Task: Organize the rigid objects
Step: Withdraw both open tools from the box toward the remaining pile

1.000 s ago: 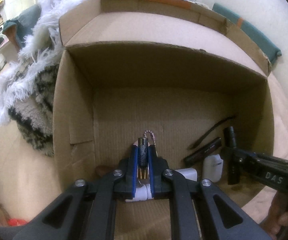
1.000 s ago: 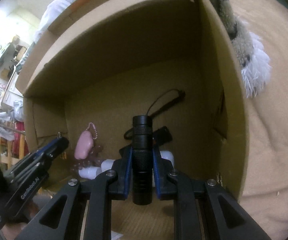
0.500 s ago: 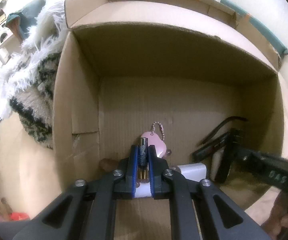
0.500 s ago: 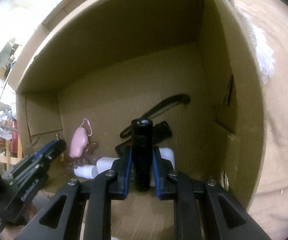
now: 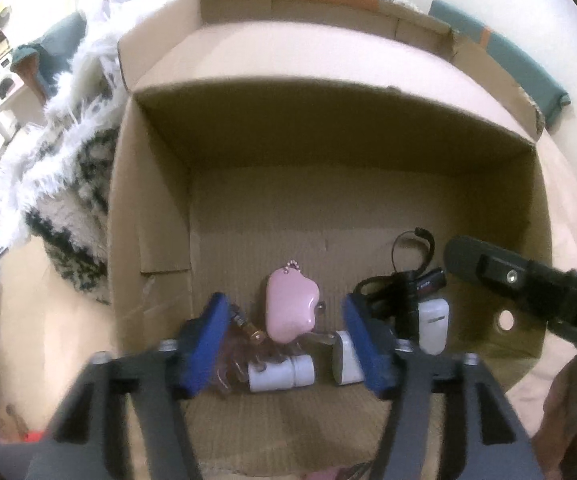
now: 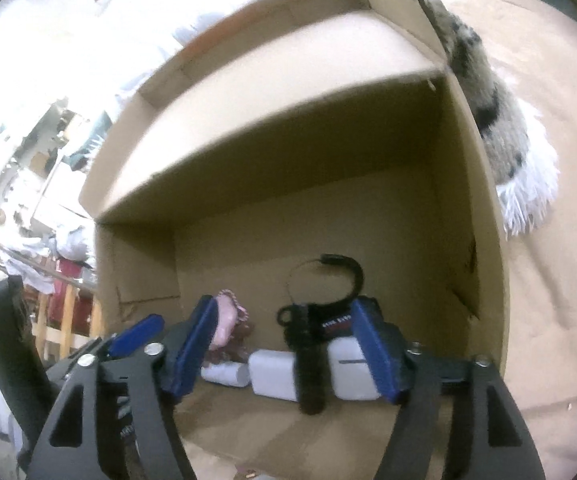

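Sitting along the near edge of one open brown cardboard box are one pink heart-shaped keychain, one black cylindrical flashlight, one small battery, and about three white plastic blocks.

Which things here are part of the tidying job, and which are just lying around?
Part of the job:
cardboard box
black flashlight
battery
pink keychain
white adapters
left gripper and right gripper, both open

Just lying about:
fluffy blanket
beige bedding
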